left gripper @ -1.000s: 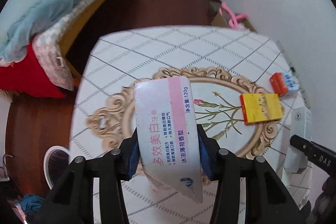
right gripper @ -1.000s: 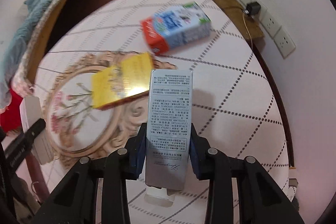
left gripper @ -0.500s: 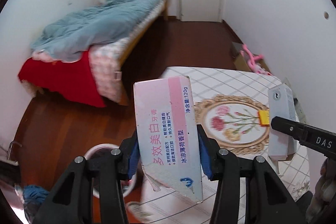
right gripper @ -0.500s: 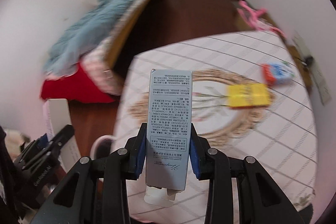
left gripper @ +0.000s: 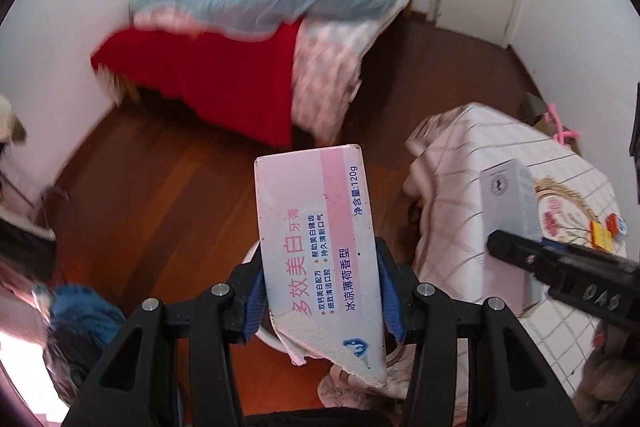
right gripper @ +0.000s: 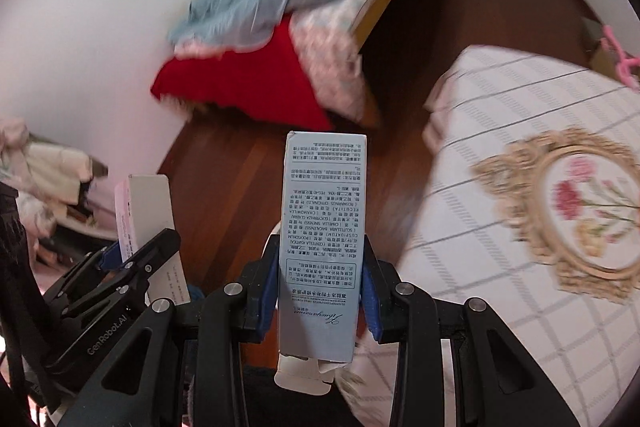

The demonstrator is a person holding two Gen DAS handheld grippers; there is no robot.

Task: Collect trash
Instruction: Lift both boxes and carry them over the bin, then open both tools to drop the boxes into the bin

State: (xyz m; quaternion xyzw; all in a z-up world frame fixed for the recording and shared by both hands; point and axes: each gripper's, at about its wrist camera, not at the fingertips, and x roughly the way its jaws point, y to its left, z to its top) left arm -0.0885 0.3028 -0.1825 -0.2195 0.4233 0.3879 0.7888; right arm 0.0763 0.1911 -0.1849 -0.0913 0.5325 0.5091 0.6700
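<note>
My left gripper [left gripper: 320, 297] is shut on a pink and white toothpaste box [left gripper: 318, 247] with a torn lower end, held above the wooden floor. A white bin rim [left gripper: 266, 335] shows just behind the box, mostly hidden. My right gripper [right gripper: 322, 291] is shut on a tall pale blue carton [right gripper: 322, 239] with small print. The right gripper and its carton [left gripper: 508, 203] also show at the right of the left wrist view. The left gripper with the toothpaste box [right gripper: 148, 227] shows at the left of the right wrist view.
A table with a checked, flower-print cloth [left gripper: 500, 227] [right gripper: 520, 187] stands to the right; a yellow box [left gripper: 600, 239] and a red and blue carton [left gripper: 616, 225] lie on it. A bed with red and blue bedding [left gripper: 256, 39] is behind. Clothes lie at the left.
Both grippers have swung left, away from the table and over the floor, each still holding its box. The bed now fills the background and the table sits at the right.
</note>
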